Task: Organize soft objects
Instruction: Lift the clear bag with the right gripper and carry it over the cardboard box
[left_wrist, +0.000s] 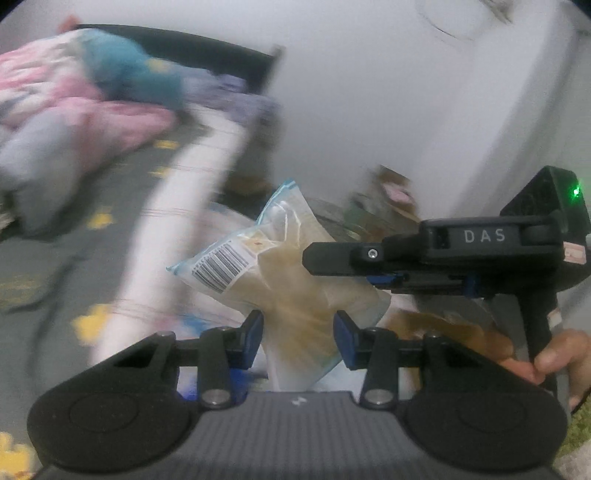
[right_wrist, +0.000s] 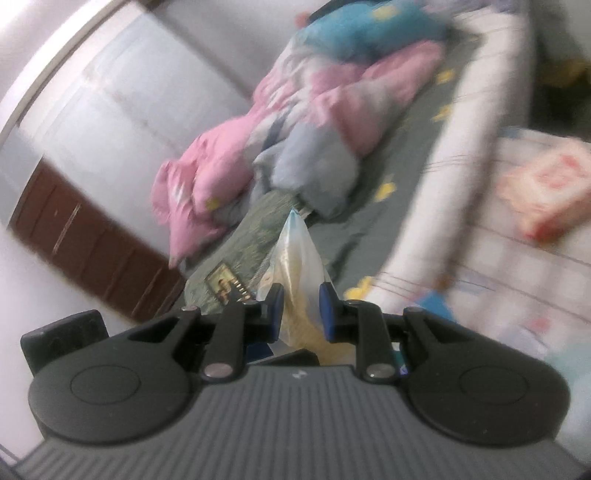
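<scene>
A clear plastic bag of pale yellow soft contents, with a barcode label and blue edges, hangs in the air in the left wrist view. My left gripper is shut on its lower part, blue pads pressing in from both sides. From the right, a black finger of my right gripper reaches in onto the same bag, with a person's hand below it. In the right wrist view the bag rises to a point between the pads of my right gripper, which is shut on it.
A bed with a grey star-print sheet holds a heap of pink, blue and grey bedding. The white mattress edge runs beside it. A green printed pack lies under the bag, a pink box at right, a brown cabinet at left.
</scene>
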